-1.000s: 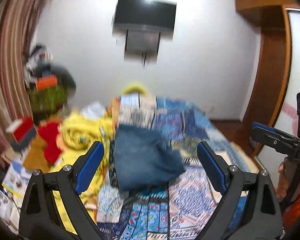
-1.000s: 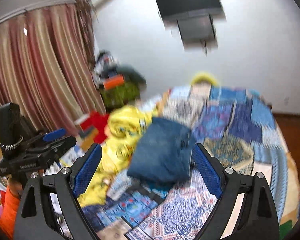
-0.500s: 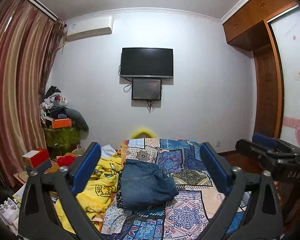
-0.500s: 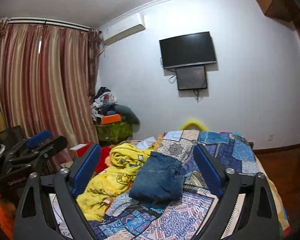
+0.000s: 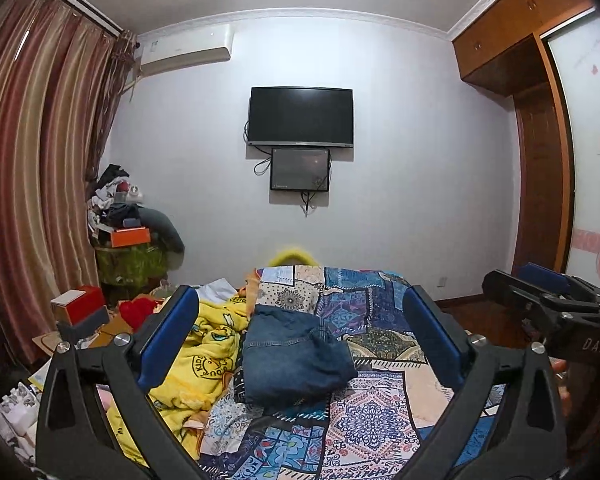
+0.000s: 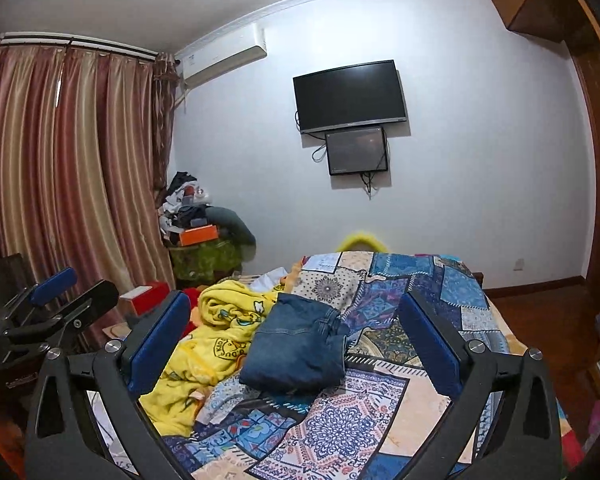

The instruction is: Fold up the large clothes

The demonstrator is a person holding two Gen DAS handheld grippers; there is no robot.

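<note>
Straight ahead in the left wrist view: left gripper [image 5: 300, 332] spread wide, having just been opening, nothing between the blue pads [image 5: 168, 340]. Folded jeans [image 5: 294, 356] lying on the patchwork quilt [image 5: 376, 412] at centre frame, well beyond the fingertips, touching neither. Yellow blanket [image 5: 204, 360] bunched at 9 o'clock from the jeans, just beside them. Right gripper [image 5: 548, 304] poking in at 3 o'clock, near the frame edge. TV [image 5: 301, 117] on the wall at 12 o'clock, curtains [image 5: 28, 184] at 9 to 10 o'clock, wardrobe [image 5: 540, 152] at 2 o'clock.

Now the right wrist view: right gripper [image 6: 294, 332] likewise gaping, having just been opening, pads empty. Jeans [image 6: 300, 346] on the quilt [image 6: 420, 312] between the two fingers as seen, but farther off, untouched. Blanket [image 6: 216, 328] at 9 o'clock from them, touching the denim edge. Left gripper [image 6: 56, 300] at 9 o'clock by the frame edge, apart from the bed. TV [image 6: 350, 96] at 12 o'clock, curtains [image 6: 72, 168] at 10 o'clock.
</note>
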